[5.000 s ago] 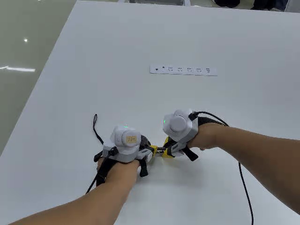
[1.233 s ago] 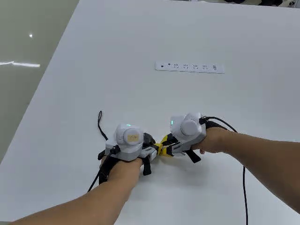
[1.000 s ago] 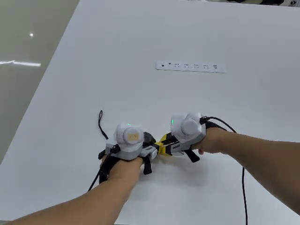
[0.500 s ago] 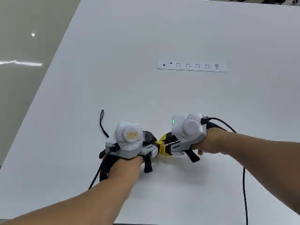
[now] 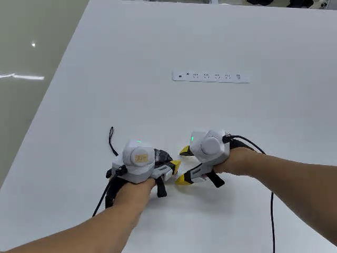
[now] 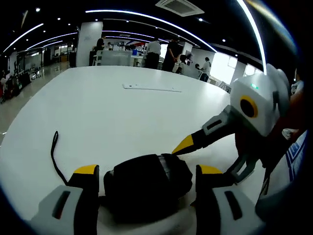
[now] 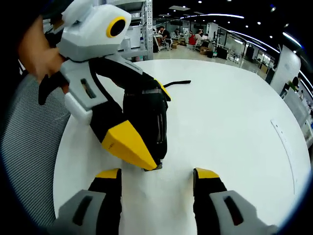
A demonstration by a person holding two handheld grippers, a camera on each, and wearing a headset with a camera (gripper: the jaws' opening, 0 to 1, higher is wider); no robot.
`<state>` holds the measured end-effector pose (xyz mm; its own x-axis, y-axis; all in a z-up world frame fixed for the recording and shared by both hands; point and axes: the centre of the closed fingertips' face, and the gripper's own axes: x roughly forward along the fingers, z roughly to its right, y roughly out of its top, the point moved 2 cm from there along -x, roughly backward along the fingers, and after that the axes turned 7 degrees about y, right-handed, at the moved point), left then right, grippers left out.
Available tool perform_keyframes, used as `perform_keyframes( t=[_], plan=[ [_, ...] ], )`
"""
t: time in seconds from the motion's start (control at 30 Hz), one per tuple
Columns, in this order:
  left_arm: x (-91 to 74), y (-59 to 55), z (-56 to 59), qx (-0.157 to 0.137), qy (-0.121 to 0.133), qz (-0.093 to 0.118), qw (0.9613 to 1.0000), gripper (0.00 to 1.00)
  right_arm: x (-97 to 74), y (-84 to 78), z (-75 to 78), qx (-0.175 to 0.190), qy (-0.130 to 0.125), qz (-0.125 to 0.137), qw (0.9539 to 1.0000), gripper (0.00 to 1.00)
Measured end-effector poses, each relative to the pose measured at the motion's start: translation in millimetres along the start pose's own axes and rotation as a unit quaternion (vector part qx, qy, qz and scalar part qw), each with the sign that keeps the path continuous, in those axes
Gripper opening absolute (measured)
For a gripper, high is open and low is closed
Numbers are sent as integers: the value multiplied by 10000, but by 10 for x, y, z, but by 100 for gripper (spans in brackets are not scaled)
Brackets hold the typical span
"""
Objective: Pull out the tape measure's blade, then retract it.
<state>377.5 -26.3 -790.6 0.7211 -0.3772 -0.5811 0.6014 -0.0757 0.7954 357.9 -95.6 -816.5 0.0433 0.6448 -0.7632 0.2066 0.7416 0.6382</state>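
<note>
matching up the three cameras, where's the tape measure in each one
Head view: tape measure low centre, in the left gripper's fingers.
Left gripper view: bottom centre, black body between the two fingers.
Right gripper view: centre-left, partly behind a yellow fingertip.
Shared landmark: white power strip, beyond it in every view.

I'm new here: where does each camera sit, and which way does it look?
Head view: on the headset, looking down at the table; both forearms show.
Left gripper view: on the left hand-held gripper, looking along its jaws, which clamp the tape measure.
Right gripper view: on the open right hand-held gripper, facing the left one.
Shared: both gripper views show the tape measure.
</note>
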Motion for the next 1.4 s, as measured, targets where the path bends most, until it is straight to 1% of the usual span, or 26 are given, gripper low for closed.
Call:
perform_keyframes(
  t=[0.03, 0.07, 0.13, 0.17, 0.2, 0.3, 0.33, 0.37, 0.4, 0.43, 0.5, 0.6, 0.7, 0.73, 0.77, 0.8, 0.83, 0.9, 0.93, 1.0, 1.03, 1.1, 1.17, 1.23, 1.3, 1.4],
  plan=[
    [-27, 14, -76, 48, 41, 12, 10000, 84, -28, -6, 2, 155, -56, 44, 9999, 60],
    [-51, 38, -113, 58, 42, 60, 10000, 87, -42, -1, 7, 323, -90, 87, 9994, 63],
    [-95, 121, -206, 74, 8, 296, 9995, 94, -77, 5, 28, 503, -200, 184, 9984, 73],
    [-112, 142, -237, 83, -18, 347, 9994, 99, -91, -7, 32, 508, -233, 192, 9983, 80],
    [-145, 163, -267, 66, -132, 373, 9992, 99, -113, -19, 41, 552, -314, 192, 9978, 83],
    [-228, 189, -333, 87, -329, 394, 9986, 99, -187, -33, 50, 644, -500, 273, 9963, 94],
    [-261, 204, -346, 88, -392, 420, 9983, 98, -212, -25, 62, 699, -570, 352, 9953, 97],
    [-314, 225, -399, 156, -339, 481, 9981, 96, -249, 6, 71, 799, -647, 591, 9929, 100],
    [-336, 241, -441, 250, -298, 544, 9978, 93, -276, 9, 77, 886, -702, 668, 9913, 100],
    [-359, 247, -459, 287, -299, 580, 9975, 95, -315, -9, 80, 919, -797, 667, 9903, 100],
    [-400, 217, -493, 356, -350, 475, 9976, 99, -369, -42, 58, 901, -869, 656, 9900, 100],
    [-468, 200, -501, 481, -474, 489, 9965, 99, -425, -109, 27, 987, -948, 695, 9881, 100],
    [-539, 189, -513, 478, -540, 472, 9963, 99, -505, -184, -16, 1128, -1044, 742, 9853, 100],
    [-553, 176, -536, 469, -576, 485, 9961, 99, -549, -205, -26, 1232, -1107, 815, 9828, 100],
    [-577, 174, -524, 429, -672, 513, 9955, 99, -595, -216, -33, 1280, -1176, 873, 9809, 100],
    [-610, 171, -471, 308, -877, 522, 9943, 99, -632, -234, -36, 1324, -1244, 904, 9792, 100],
    [-647, 152, -490, 319, -894, 513, 9942, 99, -697, -285, -29, 1395, -1379, 925, 9762, 100],
    [-733, 111, -535, 494, -863, 518, 9937, 99, -819, -373, -21, 1470, -1649, 974, 9704, 100],
    [-763, 84, -568, 514, -842, 511, 9938, 99, -853, -408, -38, 1515, -1667, 1002, 9691, 100],
    [-848, 35, -658, 587, -757, 514, 9941, 99, -928, -505, -82, 1785, -1716, 1076, 9629, 100],
    [-882, 13, -697, 610, -734, 505, 9942, 99, -970, -522, -105, 1778, -1736, 1097, 9624, 100],
    [-963, -35, -794, 577, -700, 467, 9948, 99, -1057, -569, -171, 1813, -1808, 1170, 9596, 100],
    [-1063, -87, -834, 411, -768, 332, 9956, 99, -1120, -625, -263, 1810, -1822, 1184, 9592, 100],
    [-1167, -100, -887, 428, -775, 411, 9952, 99, -1216, -651, -335, 1883, -1933, 1384, 9529, 100],
    [-1273, -119, -915, 478, -780, 460, 9947, 99, -1313, -712, -407, 1960, -2029, 1462, 9482, 100],
    [-1337, -178, -1008, 642, -699, 451, 9945, 99, -1429, -804, -498, 1985, -2153, 1495, 9444, 100]
  ],
)
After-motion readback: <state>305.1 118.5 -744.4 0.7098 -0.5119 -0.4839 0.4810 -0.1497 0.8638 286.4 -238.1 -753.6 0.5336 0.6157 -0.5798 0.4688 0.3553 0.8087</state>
